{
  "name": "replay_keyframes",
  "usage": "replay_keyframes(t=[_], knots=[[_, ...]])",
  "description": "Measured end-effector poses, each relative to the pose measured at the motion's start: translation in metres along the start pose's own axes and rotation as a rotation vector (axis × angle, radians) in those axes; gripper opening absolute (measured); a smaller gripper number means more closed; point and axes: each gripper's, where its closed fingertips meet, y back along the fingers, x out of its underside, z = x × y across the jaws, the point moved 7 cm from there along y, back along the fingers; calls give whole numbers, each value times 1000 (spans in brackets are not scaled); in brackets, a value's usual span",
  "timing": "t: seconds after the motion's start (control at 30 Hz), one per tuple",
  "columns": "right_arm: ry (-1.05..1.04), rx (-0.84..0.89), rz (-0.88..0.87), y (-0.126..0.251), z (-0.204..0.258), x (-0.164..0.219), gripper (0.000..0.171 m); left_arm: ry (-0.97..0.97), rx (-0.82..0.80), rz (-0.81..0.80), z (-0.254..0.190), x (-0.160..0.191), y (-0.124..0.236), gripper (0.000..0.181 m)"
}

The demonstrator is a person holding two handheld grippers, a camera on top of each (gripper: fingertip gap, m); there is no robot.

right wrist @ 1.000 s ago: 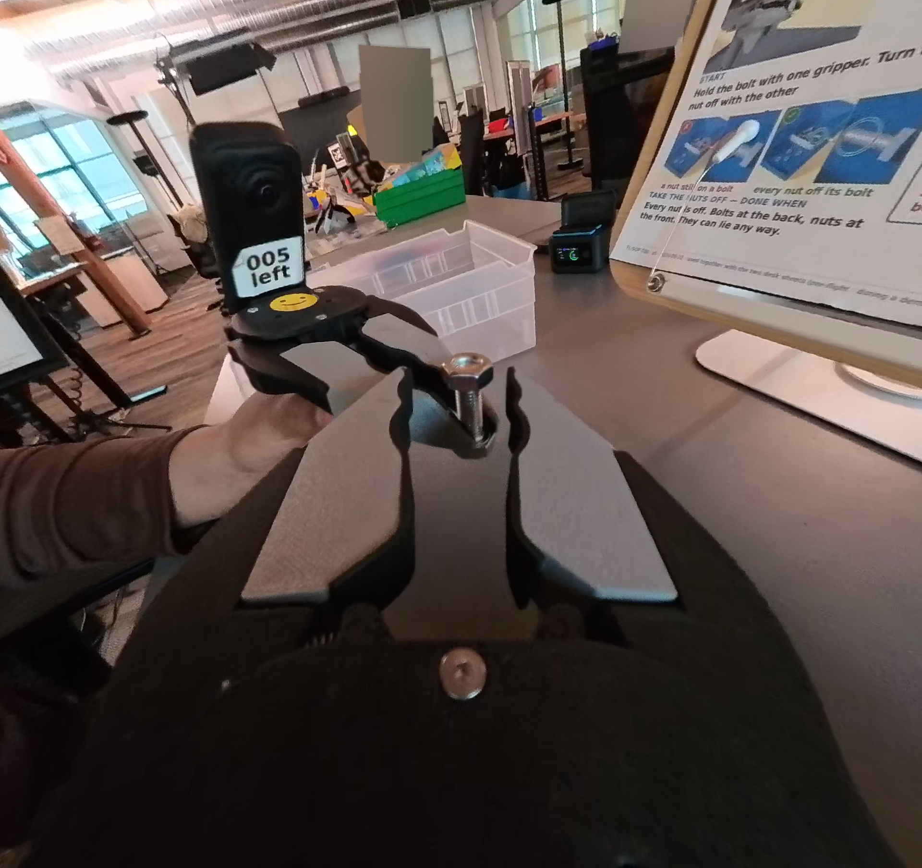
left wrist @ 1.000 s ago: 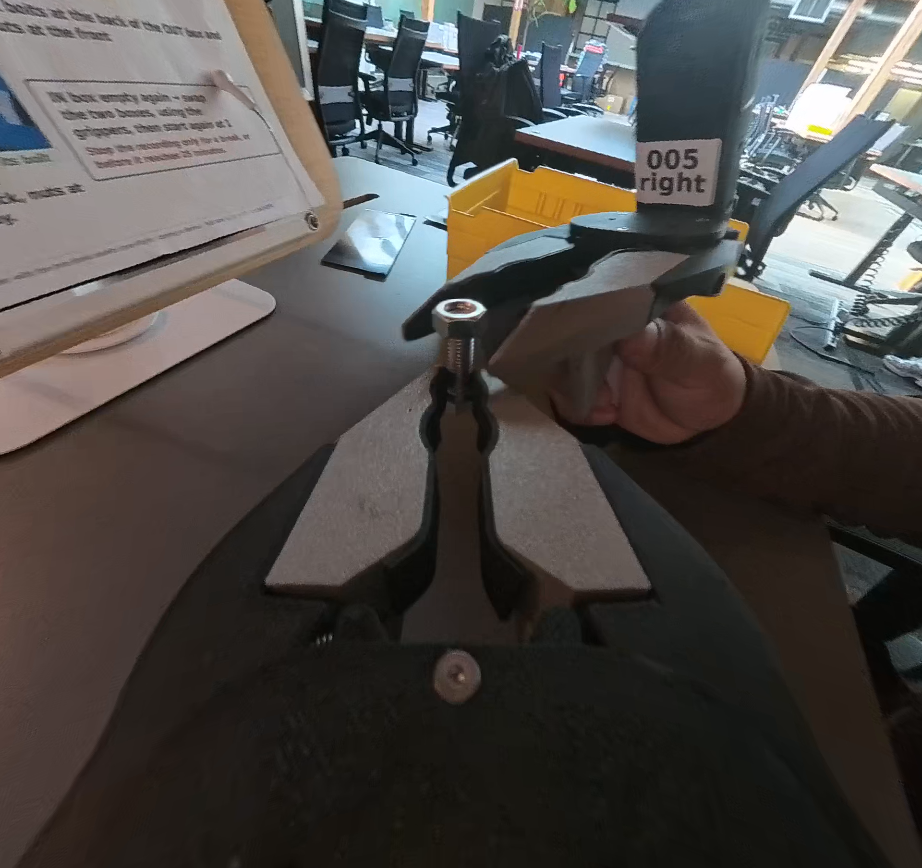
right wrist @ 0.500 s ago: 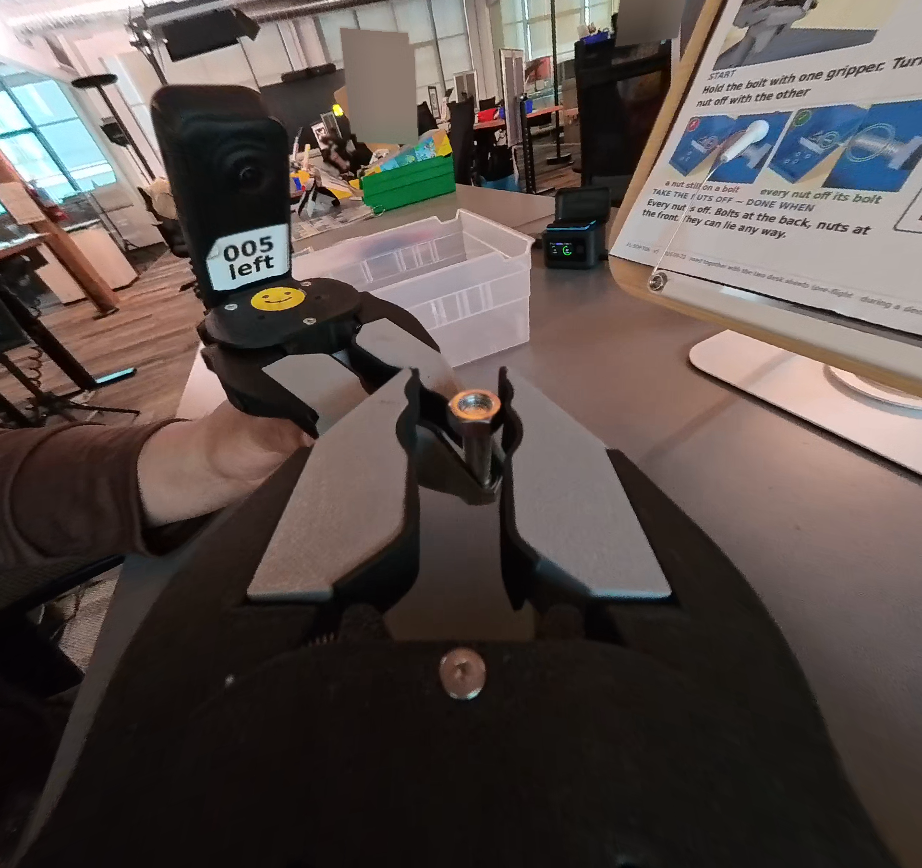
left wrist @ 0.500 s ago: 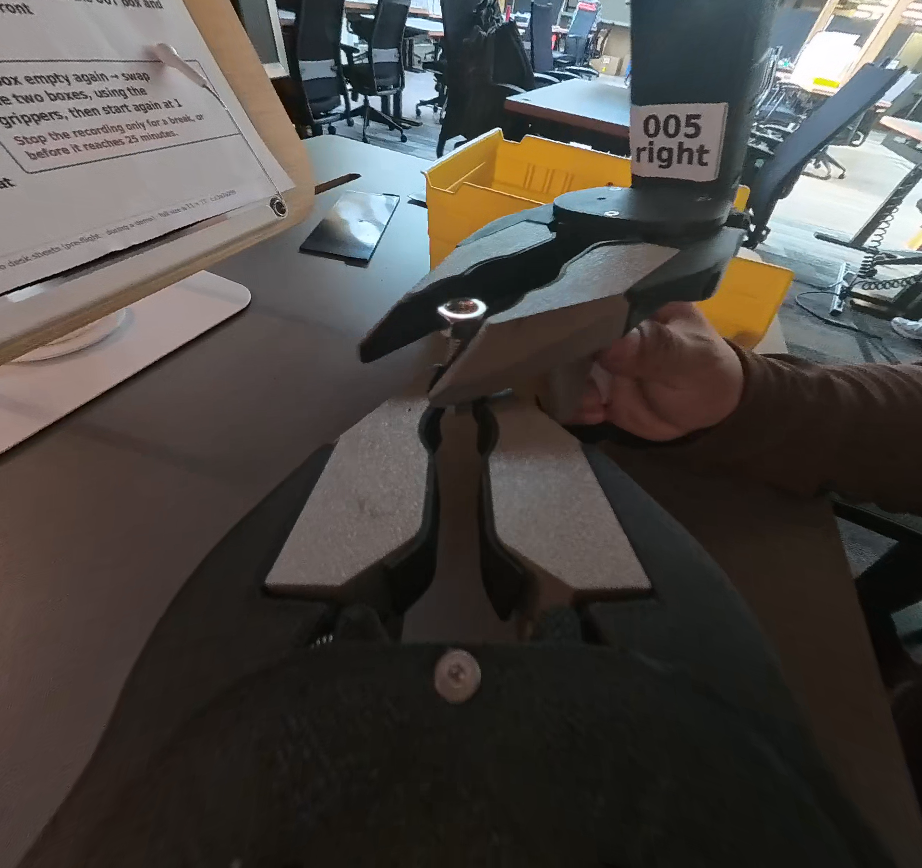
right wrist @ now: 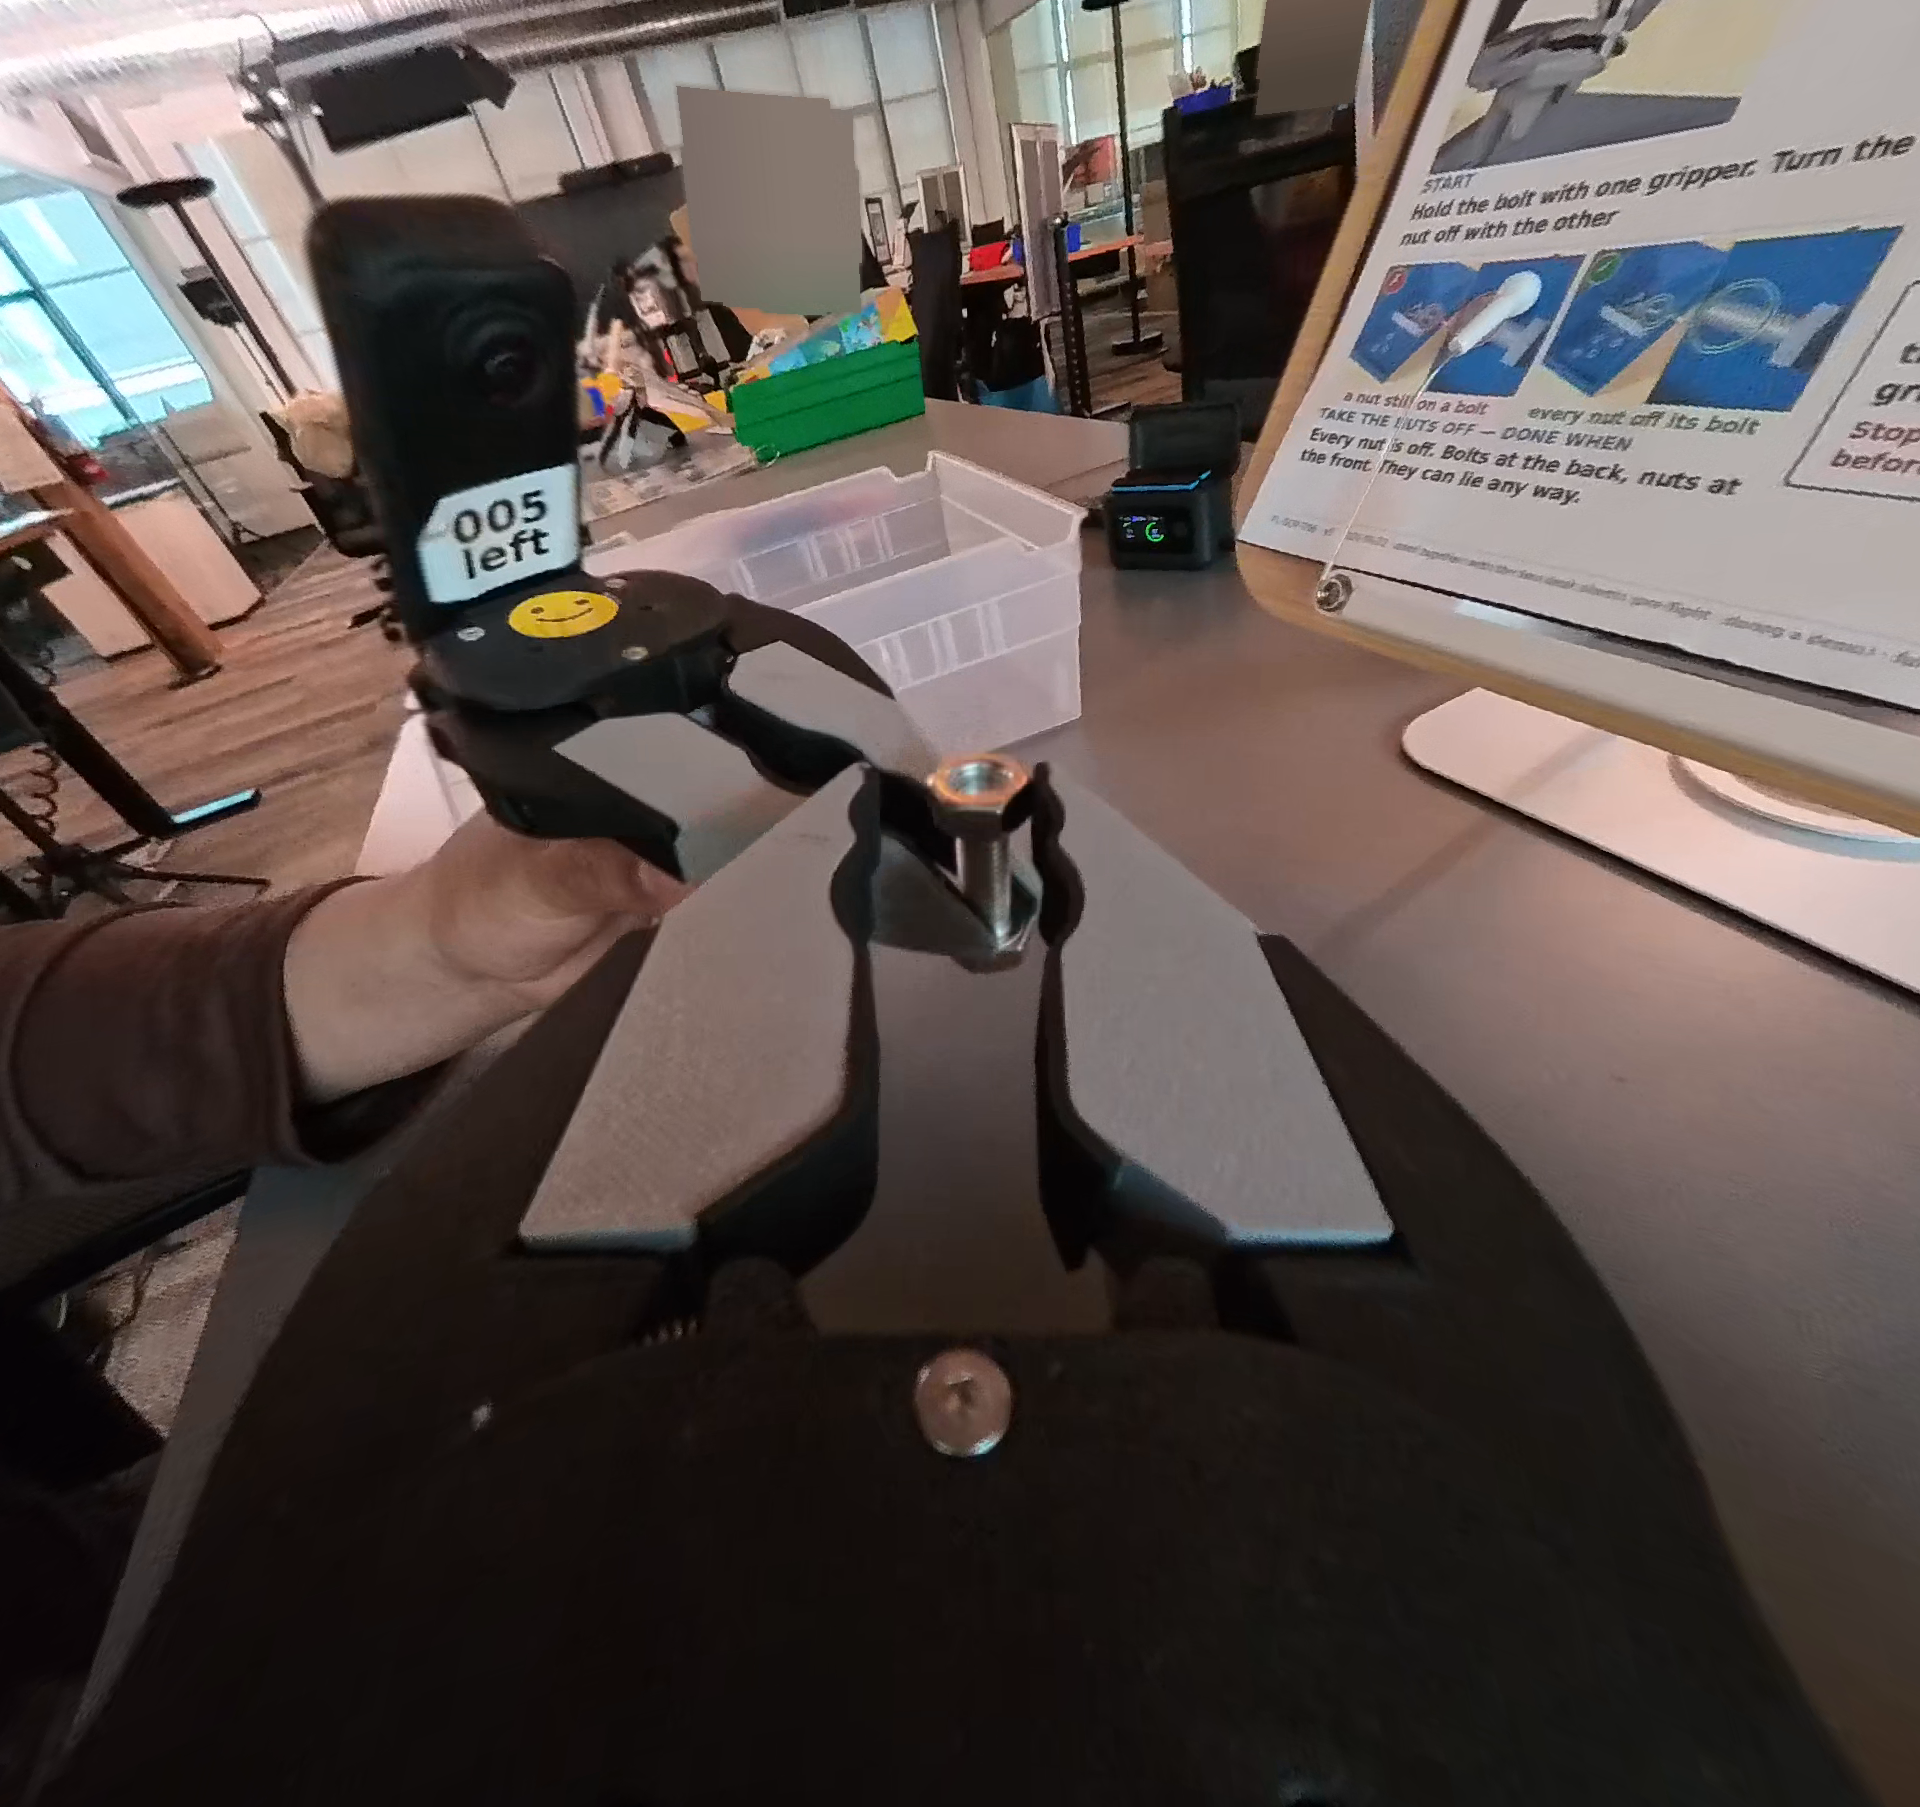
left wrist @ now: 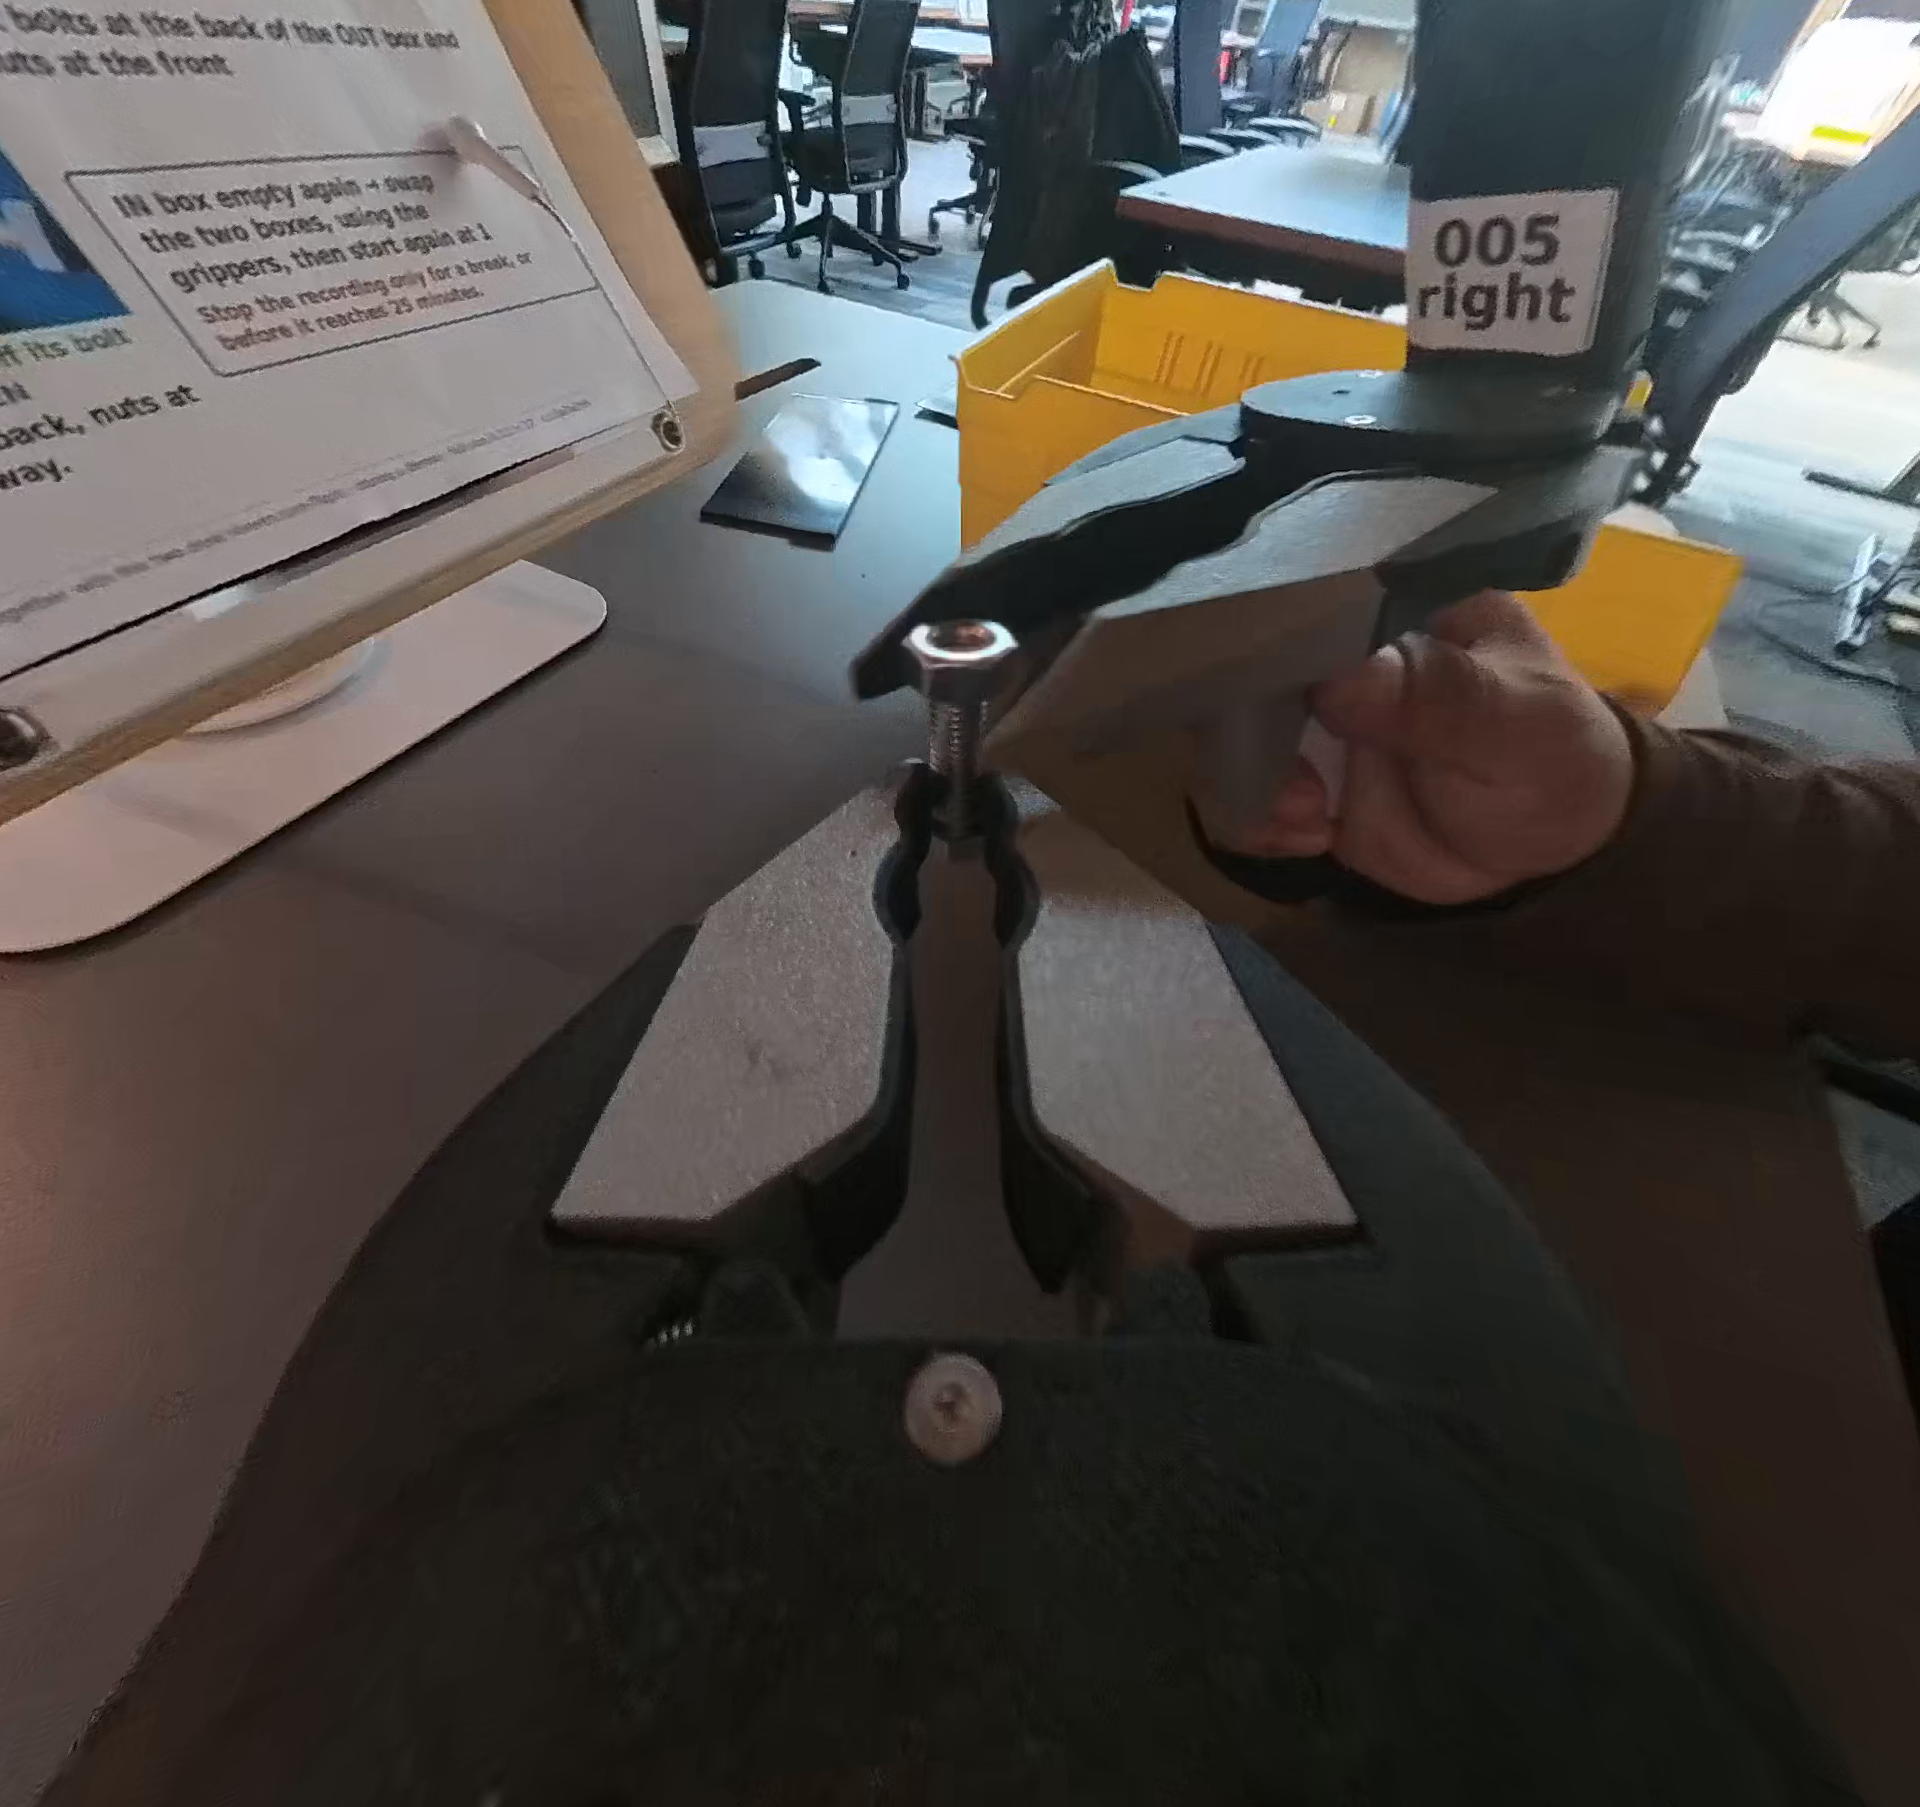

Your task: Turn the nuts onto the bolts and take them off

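Note:
My left gripper (left wrist: 956, 807) is shut on the lower end of a steel bolt (left wrist: 956, 734) and holds it upright above the dark table (left wrist: 312, 1082). A hex nut (left wrist: 958, 651) sits at the top end of the thread. My right gripper (right wrist: 951, 786) reaches in from the right with its fingertips closed around the nut (right wrist: 977, 783). The bolt's shaft (right wrist: 989, 869) runs down from the nut to the head, which is pinched in the left gripper's tips. A hand holds each gripper.
A yellow bin (left wrist: 1143, 375) stands behind the right gripper. A clear plastic bin (right wrist: 935, 594) stands behind the left gripper. An instruction sheet on a board with a white foot (left wrist: 260, 251) is at the back, with a small black device (right wrist: 1164, 521) and a flat black card (left wrist: 800, 469) near it. The grippers are tip to tip, or close to it.
My right gripper's jaws have narrowed from open to closed around the nut. It tipped forward over the bolt and has swung back. The left gripper kept hold of the bolt.

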Motion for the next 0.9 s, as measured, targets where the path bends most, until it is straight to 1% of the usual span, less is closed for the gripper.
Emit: replay_keyframes(t=[0.07, 0.2, 0.33, 0.4, 0.5, 0.57, 0.73, 0.9], knots=[[9, 3, -4, -1, 1, 0, 21, -23, 4, 4, -4, -1, -2, 8], [-8, -24, -14, -4, 4, 0, 21, -31, 35, 7, -12, -1, -6, 8], [21, 1, 2, -4, 3, 0, 17, -40, 36, 6, -13, -1, -6, 9], [24, 3, -17, -1, 2, -3, 18, -30, 30, -1, -11, -1, -5, 8], [3, 20, -31, 4, -3, -6, 27, -17, 26, -4, -6, -1, -3, 8], [-5, 31, -43, 8, -6, -8, 30, -9, 17, -10, -4, -2, -1, 8], [12, 56, -63, 18, -9, -14, 29, 4, -27, -20, 4, -4, 5, 8], [17, 22, -15, 9, -4, -7, 29, 5, -45, -8, 5, -3, 5, 8]])
